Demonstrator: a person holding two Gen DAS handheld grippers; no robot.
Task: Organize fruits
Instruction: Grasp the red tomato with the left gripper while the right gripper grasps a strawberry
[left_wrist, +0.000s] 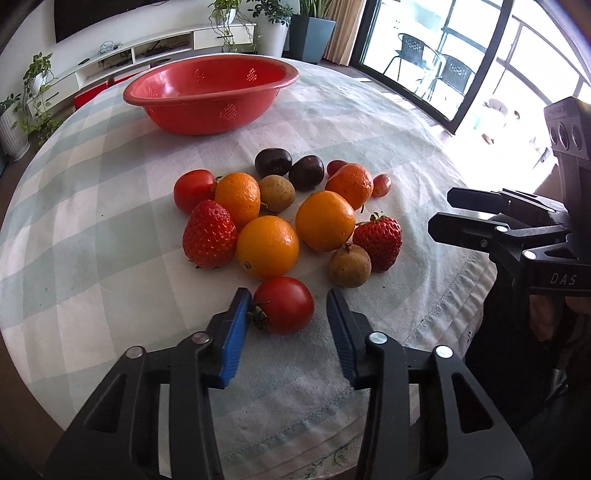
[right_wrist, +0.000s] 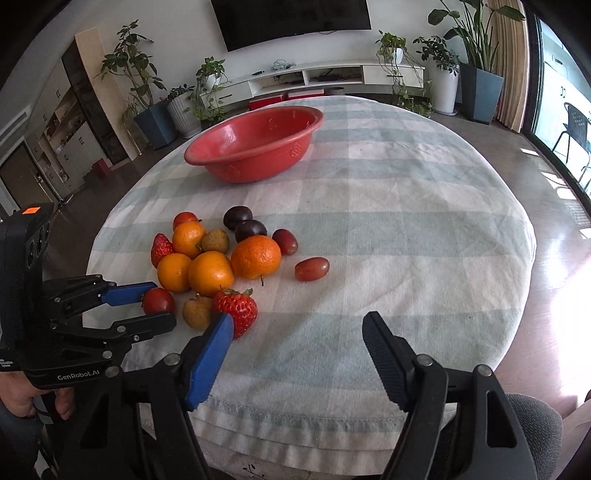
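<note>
A pile of fruit lies on the checked tablecloth: oranges (left_wrist: 267, 246), strawberries (left_wrist: 209, 234), tomatoes, dark plums (left_wrist: 273, 161), longans and grapes. A red colander bowl (left_wrist: 210, 96) stands empty behind it, also in the right wrist view (right_wrist: 255, 144). My left gripper (left_wrist: 290, 308) is open with its jaws on either side of the nearest red tomato (left_wrist: 286, 304); the left pad touches its stem side. It also shows in the right wrist view (right_wrist: 159, 304). My right gripper (right_wrist: 297, 328) is open and empty, right of the pile, just beside a strawberry (right_wrist: 236, 308).
The round table's front edge (right_wrist: 295, 417) is close below both grippers. A lone red grape (right_wrist: 312, 268) lies right of the pile. Plants, a TV shelf and a glass door stand beyond the table.
</note>
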